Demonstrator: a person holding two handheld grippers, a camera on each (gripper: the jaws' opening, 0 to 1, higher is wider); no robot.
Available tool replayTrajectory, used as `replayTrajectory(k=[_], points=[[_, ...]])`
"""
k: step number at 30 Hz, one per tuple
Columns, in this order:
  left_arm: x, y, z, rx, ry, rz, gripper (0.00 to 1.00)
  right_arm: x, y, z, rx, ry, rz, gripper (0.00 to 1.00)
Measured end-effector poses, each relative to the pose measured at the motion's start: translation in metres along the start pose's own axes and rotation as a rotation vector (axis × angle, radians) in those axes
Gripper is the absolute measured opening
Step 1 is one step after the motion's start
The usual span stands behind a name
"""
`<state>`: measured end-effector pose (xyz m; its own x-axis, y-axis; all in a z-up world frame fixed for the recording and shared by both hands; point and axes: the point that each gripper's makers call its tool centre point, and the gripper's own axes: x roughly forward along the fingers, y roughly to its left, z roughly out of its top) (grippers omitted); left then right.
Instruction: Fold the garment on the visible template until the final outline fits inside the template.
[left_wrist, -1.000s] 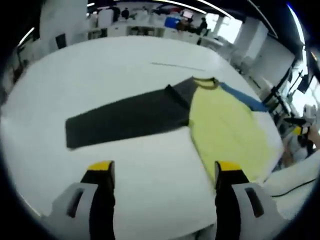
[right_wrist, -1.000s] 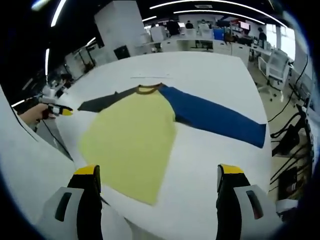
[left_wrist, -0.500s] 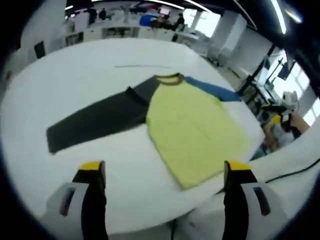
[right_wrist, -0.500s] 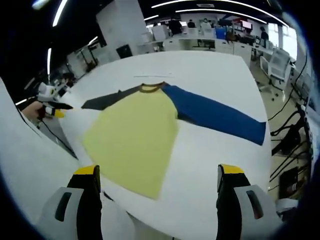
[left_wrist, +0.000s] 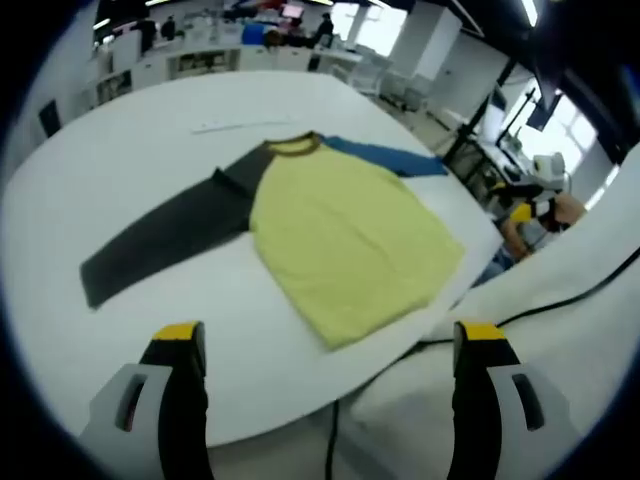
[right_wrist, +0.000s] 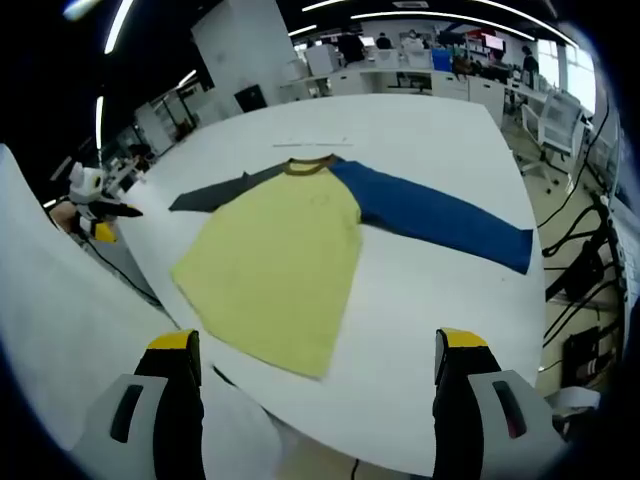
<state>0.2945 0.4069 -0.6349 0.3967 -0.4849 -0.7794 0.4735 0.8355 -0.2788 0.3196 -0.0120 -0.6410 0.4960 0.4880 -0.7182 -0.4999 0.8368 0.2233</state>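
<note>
Garment (left_wrist: 340, 235) (right_wrist: 275, 260) spread flat on the white surface (left_wrist: 120, 150) (right_wrist: 430, 290), yellow body toward the near edge, dark grey sleeve (left_wrist: 160, 240) out to one side, blue sleeve (right_wrist: 440, 220) to the other, brown collar (right_wrist: 308, 164) farthest away. Left tongs (left_wrist: 325, 345) spread wide, holding nothing, short of the garment's hem. Right tongs (right_wrist: 318, 355) likewise spread and empty. Black cable (left_wrist: 420, 340) trailing just off the surface edge beside the hem. Thin line (left_wrist: 235, 125) marked beyond the collar. Desks and chairs well behind the garment.

A white desk (left_wrist: 120, 320) is seen, a long-sleeved shirt (left_wrist: 340, 235) spread flat at mid-frame; a thin line (left_wrist: 235, 126), possibly tape, lies above its collar.
</note>
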Motion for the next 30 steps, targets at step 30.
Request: replayTrajectory(k=[30], points=[[-0.005,0.0,-0.001,0.012,0.015,-0.026,0.94,-0.004,0.007,0.016,-0.08,0.017,0.04,0.91]])
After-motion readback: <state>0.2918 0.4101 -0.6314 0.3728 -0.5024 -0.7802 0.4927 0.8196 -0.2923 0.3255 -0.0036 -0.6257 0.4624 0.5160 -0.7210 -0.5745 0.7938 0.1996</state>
